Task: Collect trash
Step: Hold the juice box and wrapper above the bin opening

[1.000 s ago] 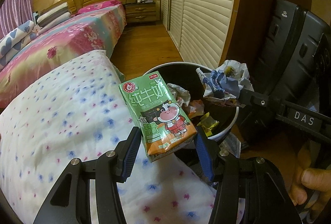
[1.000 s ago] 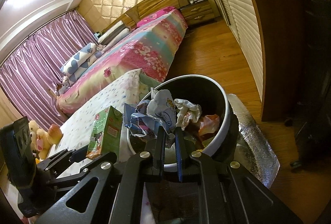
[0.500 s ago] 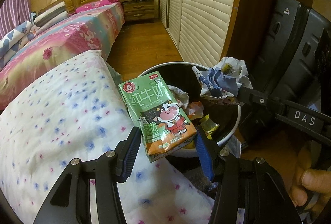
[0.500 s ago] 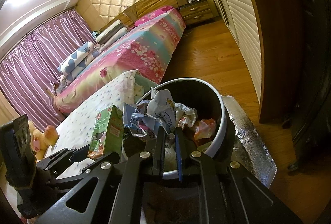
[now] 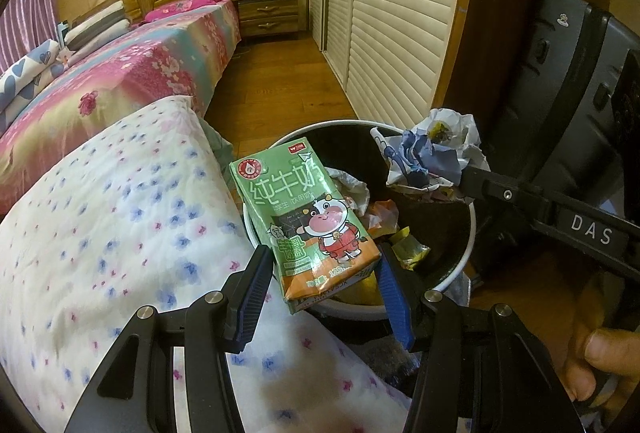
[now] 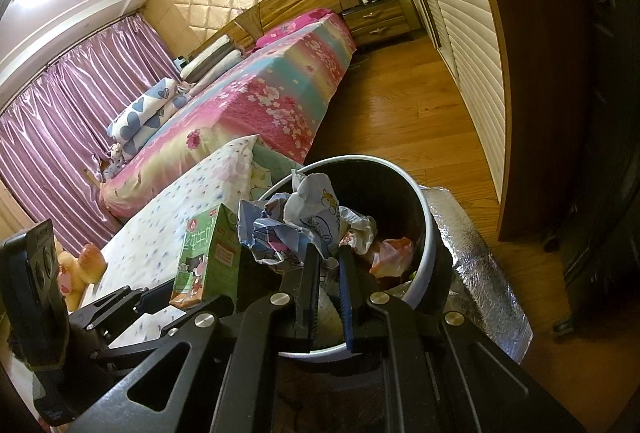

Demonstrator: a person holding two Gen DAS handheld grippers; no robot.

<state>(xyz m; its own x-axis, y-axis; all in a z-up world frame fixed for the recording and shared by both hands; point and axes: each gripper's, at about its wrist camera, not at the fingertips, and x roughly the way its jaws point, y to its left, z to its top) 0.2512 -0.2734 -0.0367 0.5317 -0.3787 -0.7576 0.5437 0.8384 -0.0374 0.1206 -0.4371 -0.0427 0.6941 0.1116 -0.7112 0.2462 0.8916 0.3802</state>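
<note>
While a floral quilt (image 5: 120,217) fills the lower left and a bed (image 5: 132,69) lies upper left, the bin (image 5: 452,273) sits on wood floor (image 5: 280,81). Since a second ago the bin has drawn nearer; left gripper (image 5: 324,289) jaws clench the carton (image 5: 308,221), right gripper (image 6: 330,265) jaws pinch the wrapper (image 6: 296,221).

Left claw (image 5: 324,273): blue-padded fingers (image 5: 252,293) spread moderately, clamped on either side of a milk carton (image 5: 308,225), which tilts up and away from the wrist. Right claw (image 6: 329,265): fingers nearly together, pinching a crumpled paper wad (image 6: 296,221) at the tips, reaching in from the right in the left wrist view. Bare hand (image 5: 600,361) wraps the right claw's handle, thumb visible at lower right.
</note>
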